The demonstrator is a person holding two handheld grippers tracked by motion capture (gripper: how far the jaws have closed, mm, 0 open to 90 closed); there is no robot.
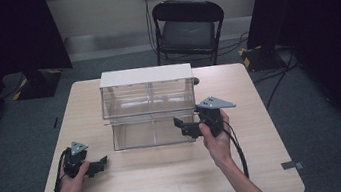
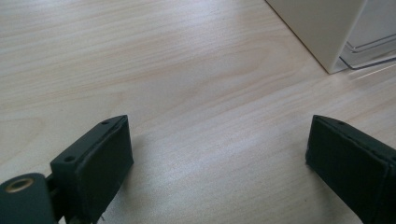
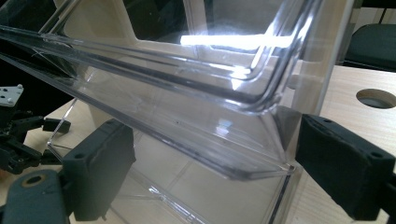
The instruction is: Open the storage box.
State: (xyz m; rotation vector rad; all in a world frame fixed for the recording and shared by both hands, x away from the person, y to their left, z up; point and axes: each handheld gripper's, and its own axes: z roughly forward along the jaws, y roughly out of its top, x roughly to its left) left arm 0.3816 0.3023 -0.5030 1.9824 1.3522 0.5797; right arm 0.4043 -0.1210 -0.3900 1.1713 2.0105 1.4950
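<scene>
Flanking one clear drawer box (image 1: 149,106), two tools (image 1: 98,165) gape.

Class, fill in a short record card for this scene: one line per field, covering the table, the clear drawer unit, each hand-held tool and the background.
surface: light wooden table
main item: clear plastic drawer unit with a white top, two tiers
drawers: nothing visible inside them
right tool: jaws open, at the unit's lower right front corner, either side of a clear drawer edge
left tool: jaws open, low over bare table wood, apart from the unit
background: black folding chair behind the table
</scene>
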